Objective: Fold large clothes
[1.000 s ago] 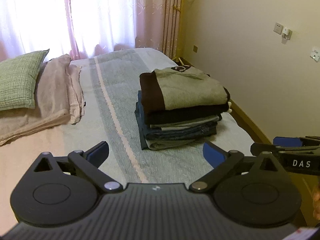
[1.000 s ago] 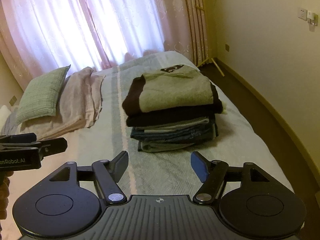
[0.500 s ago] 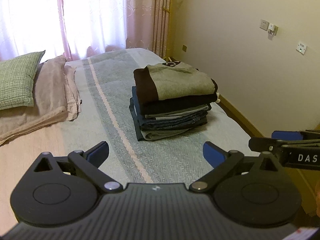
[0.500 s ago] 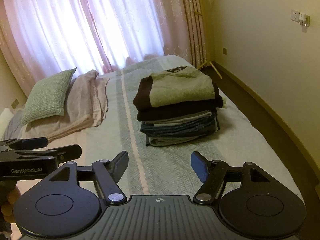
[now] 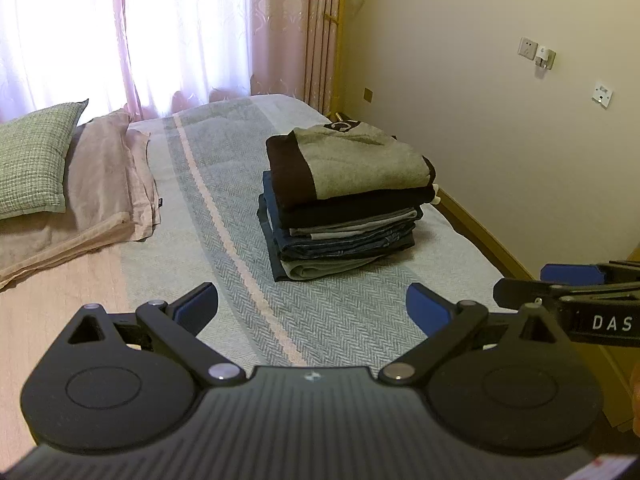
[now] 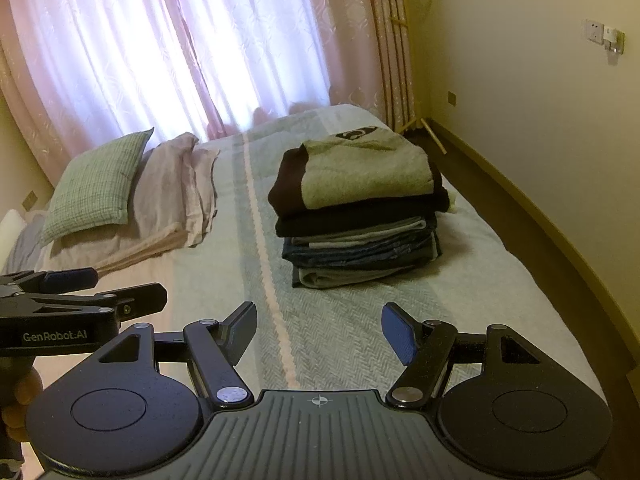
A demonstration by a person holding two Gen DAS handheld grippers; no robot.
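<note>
A stack of folded clothes rests on the right half of the bed, topped by a grey garment with a dark brown band over dark jeans. My left gripper hovers open above the bedspread, short of the stack, with nothing between its fingers. My right gripper is likewise open and empty, a little back from the stack. Each gripper shows at the edge of the other's view: the right one, the left one.
The bed has a grey herringbone spread with a pink stripe. A green pillow and pink folded bedding lie at the left. Curtains hang behind; a wall and floor strip run along the right.
Both grippers have drawn back from the stack and drifted slightly, so the clothes look smaller and farther. Both stay open; the stack has not moved.
</note>
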